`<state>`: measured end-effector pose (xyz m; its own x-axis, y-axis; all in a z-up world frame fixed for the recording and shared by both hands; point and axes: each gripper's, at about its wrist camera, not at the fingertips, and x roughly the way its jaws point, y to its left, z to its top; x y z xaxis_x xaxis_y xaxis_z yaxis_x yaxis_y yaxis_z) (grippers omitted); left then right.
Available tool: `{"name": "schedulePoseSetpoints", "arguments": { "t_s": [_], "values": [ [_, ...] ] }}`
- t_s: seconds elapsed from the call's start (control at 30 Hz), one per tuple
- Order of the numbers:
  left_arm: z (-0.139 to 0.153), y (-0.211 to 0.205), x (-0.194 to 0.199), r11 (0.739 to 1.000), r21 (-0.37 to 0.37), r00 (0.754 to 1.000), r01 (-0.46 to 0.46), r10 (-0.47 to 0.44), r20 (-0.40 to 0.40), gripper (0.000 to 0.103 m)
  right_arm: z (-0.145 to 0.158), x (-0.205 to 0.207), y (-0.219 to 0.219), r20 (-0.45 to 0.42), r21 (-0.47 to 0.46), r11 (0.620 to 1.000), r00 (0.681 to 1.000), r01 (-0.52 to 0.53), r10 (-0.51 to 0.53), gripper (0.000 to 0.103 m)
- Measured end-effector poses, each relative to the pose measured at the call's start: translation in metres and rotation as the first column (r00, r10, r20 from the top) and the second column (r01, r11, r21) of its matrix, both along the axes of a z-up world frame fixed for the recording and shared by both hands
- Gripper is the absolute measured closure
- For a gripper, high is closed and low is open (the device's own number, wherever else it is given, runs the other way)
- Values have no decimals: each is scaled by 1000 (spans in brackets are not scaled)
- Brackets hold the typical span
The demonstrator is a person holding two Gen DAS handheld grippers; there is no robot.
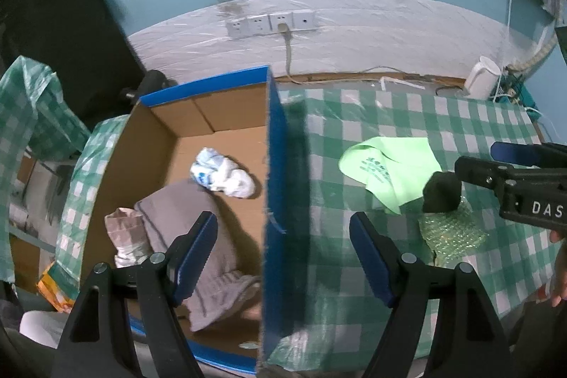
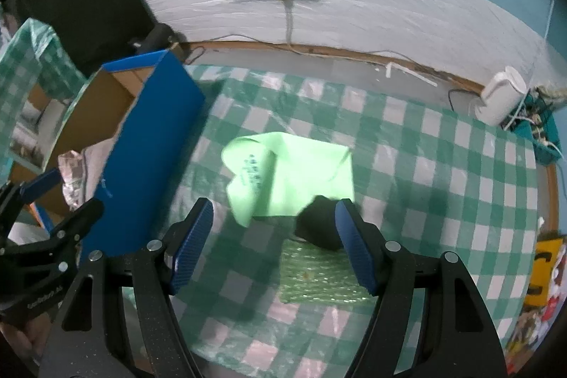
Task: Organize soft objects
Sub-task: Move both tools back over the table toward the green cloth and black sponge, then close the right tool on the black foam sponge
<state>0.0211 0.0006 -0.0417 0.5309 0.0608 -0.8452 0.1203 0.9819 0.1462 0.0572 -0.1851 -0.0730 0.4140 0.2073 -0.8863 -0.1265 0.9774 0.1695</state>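
A cardboard box with blue outer walls [image 1: 283, 144] stands at the table's left. Inside lie a grey towel [image 1: 184, 229], a crumpled white cloth [image 1: 223, 172] and a pinkish checked bundle [image 1: 127, 236]. My left gripper [image 1: 283, 257] hovers open above the box's right wall, nothing between its fingers. On the checked tablecloth lie a light green cloth [image 2: 290, 172], a black soft lump [image 2: 317, 225] and a green bubble-wrap piece [image 2: 319, 275]. My right gripper [image 2: 274, 247] is open above the cloth's near edge, its right finger beside the black lump. Each gripper also shows in the other's view: the right gripper [image 1: 476, 156], the left gripper [image 2: 72, 193].
A white kettle [image 2: 503, 98] and a teal power strip [image 2: 545, 144] stand at the back right by the wall. Wall sockets [image 1: 273, 23] carry a plugged cable. Yellow packaging [image 2: 542, 271] lies at the right edge. A checked plastic bag [image 1: 32, 101] hangs at the left.
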Motion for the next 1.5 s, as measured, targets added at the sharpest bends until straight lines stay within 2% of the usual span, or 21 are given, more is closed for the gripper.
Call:
{"name": "schedulePoseSetpoints", "arguments": {
  "t_s": [0.37, 0.8, 1.27, 1.3, 1.37, 1.4, 1.5],
  "values": [
    [-22, -35, 6, 998, 12, 997, 63, -63, -52, 25, -29, 8, -30, -53, -15, 998, 997, 55, -55, 32],
    [-61, -60, 23, 997, 20, 988, 76, -72, -134, 25, -74, 17, -29, -120, -49, 998, 992, 42, -48, 32],
    [-85, -74, 30, 995, 28, 977, 100, -93, -190, 25, -102, 29, -20, -140, -99, 995, 990, -3, -11, 32],
    [-86, -74, 31, 994, 29, 977, 101, -94, -192, 25, -103, 30, -20, -141, -97, 995, 990, -6, -8, 33],
    [-88, -75, 32, 994, 31, 976, 104, -96, -196, 25, -104, 30, -19, -150, -90, 996, 989, -18, 5, 45],
    [-89, -76, 32, 994, 34, 975, 105, -97, -198, 25, -105, 31, -19, -154, -95, 995, 988, -24, 9, 47],
    [-92, -77, 34, 994, 38, 974, 106, -96, -205, 25, -104, 29, -19, -153, -99, 995, 988, -35, 19, 60]
  ]
}}
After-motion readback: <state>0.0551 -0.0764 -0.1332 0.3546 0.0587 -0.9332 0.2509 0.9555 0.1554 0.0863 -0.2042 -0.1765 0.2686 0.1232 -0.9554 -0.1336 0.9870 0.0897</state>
